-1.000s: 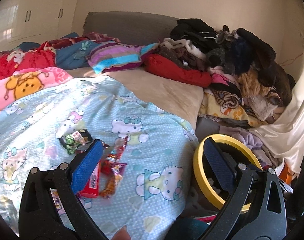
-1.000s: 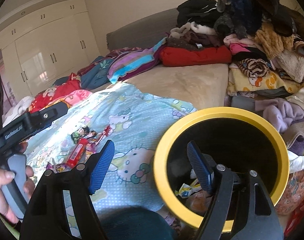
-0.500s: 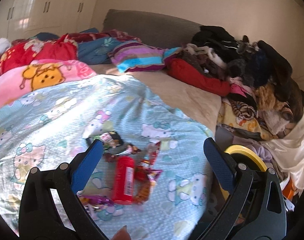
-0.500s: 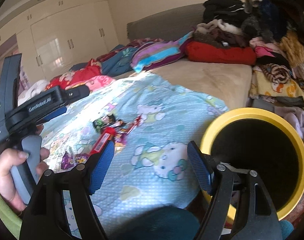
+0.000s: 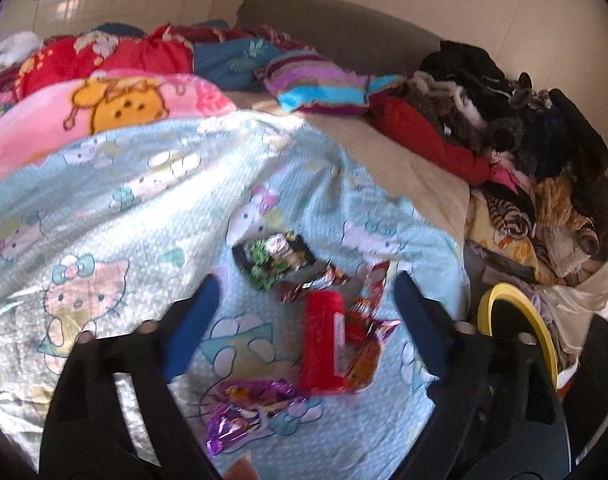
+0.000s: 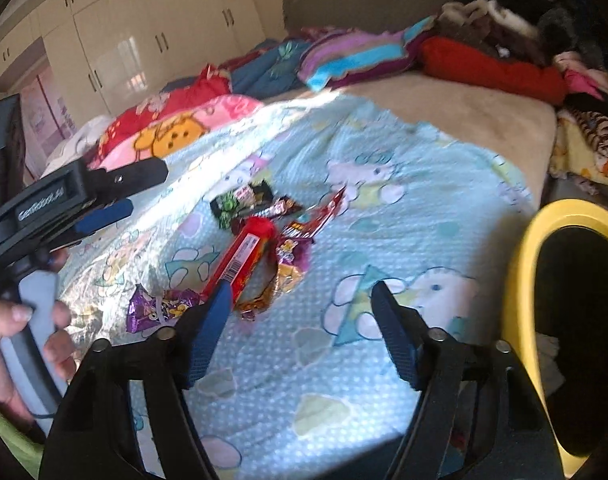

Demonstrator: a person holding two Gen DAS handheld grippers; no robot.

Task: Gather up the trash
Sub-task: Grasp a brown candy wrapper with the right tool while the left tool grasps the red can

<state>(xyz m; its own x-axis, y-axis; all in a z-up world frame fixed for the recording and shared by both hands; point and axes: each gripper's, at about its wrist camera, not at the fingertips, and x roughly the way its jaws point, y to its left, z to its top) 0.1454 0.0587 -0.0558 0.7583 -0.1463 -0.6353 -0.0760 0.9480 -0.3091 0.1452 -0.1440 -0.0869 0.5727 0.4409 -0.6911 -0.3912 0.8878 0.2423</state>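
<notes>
Red tube wrapper [image 5: 323, 346] and foil wrappers [image 5: 245, 410] on the bed's blue sheet [image 5: 151, 200] now sit lower centre, between the wide, empty left gripper [image 5: 304, 308] (swung off the yellow bin [image 5: 516, 320]); right gripper [image 6: 299, 308] equally wide, empty; pickup looks next.

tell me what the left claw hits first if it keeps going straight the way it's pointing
Most likely the red tube-shaped packet, lying between the open fingers of the left claw on the Hello Kitty blanket. Depth is unclear.
</notes>
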